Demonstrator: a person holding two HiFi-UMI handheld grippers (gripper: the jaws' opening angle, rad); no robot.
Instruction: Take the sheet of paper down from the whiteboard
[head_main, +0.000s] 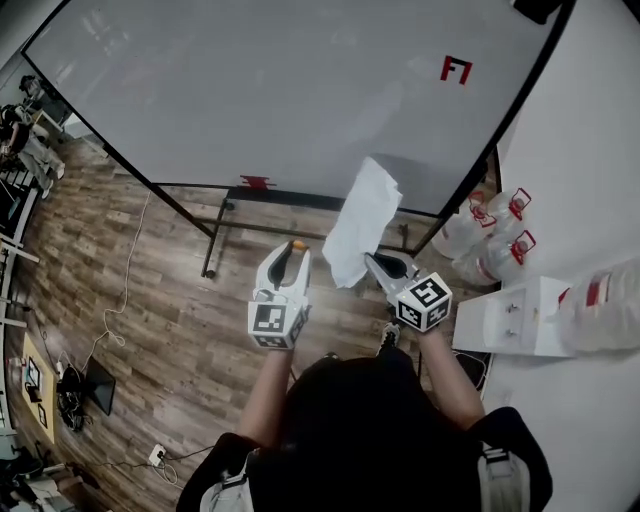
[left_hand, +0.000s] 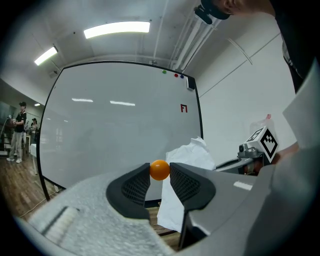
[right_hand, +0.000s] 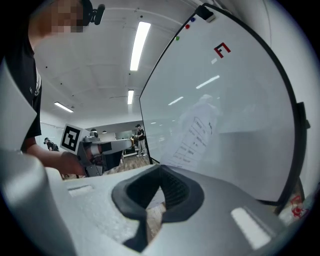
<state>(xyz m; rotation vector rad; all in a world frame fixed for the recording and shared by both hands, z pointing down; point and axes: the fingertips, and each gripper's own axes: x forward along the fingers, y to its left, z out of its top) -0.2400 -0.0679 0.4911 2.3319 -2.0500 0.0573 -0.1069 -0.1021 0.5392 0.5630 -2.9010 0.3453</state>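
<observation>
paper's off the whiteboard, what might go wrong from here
The right gripper pinches the crumpled sheet of paper by one edge only, so it may slip out or tear. The small orange ball sits right at the tips of the left gripper; it might pop out and roll across the floor.

Sheet (head_main: 362, 215) sits in right tongs (head_main: 371, 259), ball (left_hand: 159, 170) in left tongs (head_main: 294, 250), before whiteboard (head_main: 250, 90).

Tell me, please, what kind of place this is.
Most likely an office or lab workroom. A large free-standing whiteboard fills the space ahead, the floor is wood-look planks, and long strip lights run across a white ceiling. Other people stand further back.
</observation>
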